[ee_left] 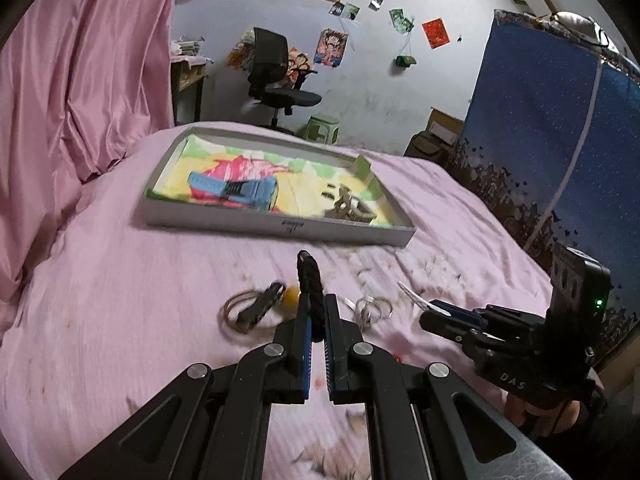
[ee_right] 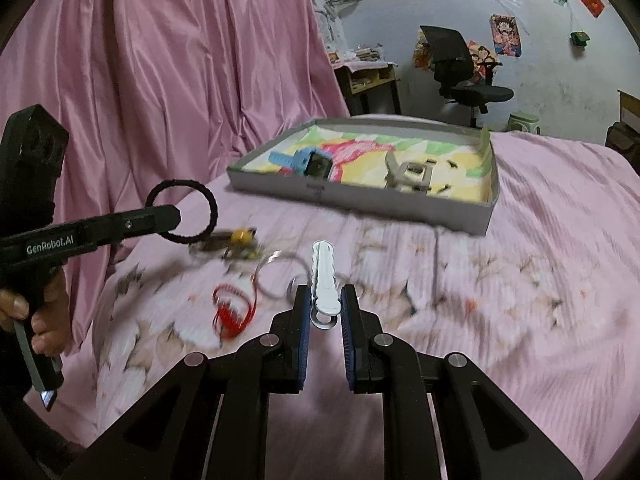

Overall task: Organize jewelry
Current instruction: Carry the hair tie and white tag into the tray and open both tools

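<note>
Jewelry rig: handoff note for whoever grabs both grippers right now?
Left gripper: shut on the black braided ring, lifted off the bed.
Right gripper: shut on the white hair clip, also lifted.
Tray: already holds the blue watch and the grey watch.
Left on the pink sheet: red bracelet, metal rings, thin hoop, a yellow-beaded piece.
Next, probably: drop both held items in the tray, then collect the rest.
</note>
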Demonstrator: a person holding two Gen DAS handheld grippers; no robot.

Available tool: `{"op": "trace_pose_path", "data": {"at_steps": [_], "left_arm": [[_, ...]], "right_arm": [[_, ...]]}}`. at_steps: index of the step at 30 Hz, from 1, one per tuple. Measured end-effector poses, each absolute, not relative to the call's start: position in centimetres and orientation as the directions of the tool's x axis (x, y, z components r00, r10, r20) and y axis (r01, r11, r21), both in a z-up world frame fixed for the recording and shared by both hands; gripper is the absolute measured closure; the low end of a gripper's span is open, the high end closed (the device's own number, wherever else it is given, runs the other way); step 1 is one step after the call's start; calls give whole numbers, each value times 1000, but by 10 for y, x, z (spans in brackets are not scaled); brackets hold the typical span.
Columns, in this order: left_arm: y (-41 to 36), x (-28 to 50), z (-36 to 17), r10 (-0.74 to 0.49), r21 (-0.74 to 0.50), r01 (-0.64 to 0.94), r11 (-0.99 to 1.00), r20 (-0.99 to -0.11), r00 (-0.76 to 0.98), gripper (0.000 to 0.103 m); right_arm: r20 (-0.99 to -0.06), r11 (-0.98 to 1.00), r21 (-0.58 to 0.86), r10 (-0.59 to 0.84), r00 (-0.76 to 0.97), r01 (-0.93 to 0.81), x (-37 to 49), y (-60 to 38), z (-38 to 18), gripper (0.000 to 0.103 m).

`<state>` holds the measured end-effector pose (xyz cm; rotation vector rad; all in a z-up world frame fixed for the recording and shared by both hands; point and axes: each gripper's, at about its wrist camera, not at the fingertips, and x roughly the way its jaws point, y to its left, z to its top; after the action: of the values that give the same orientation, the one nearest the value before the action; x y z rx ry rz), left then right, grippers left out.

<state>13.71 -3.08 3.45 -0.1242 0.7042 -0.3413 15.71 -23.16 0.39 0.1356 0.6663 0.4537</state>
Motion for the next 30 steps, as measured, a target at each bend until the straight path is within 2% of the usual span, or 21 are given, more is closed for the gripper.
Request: {"op": "trace_pose_path", "data": {"at_steps": [7,14,22,30], "left_arm": [[-45,179,43,-378,-246,288,926,-562,736,97],[-65,239,45,-396,-255,303,918,-544,740,97],[-86,295,21,-345,-226,260,939,-640,686,97],[-100,319,-4,-272,-183,207,961,-752,601,97]], "right_arm": [[-525,923,227,386,759,-312,210,-238,31,90],[-541,959,207,279,793,-196,260,-261,29,90],[-605,971,202,223,764,-124,298,-269,11,90],[-669,973,194,223,709,-124,310,-266,-5,90]]}}
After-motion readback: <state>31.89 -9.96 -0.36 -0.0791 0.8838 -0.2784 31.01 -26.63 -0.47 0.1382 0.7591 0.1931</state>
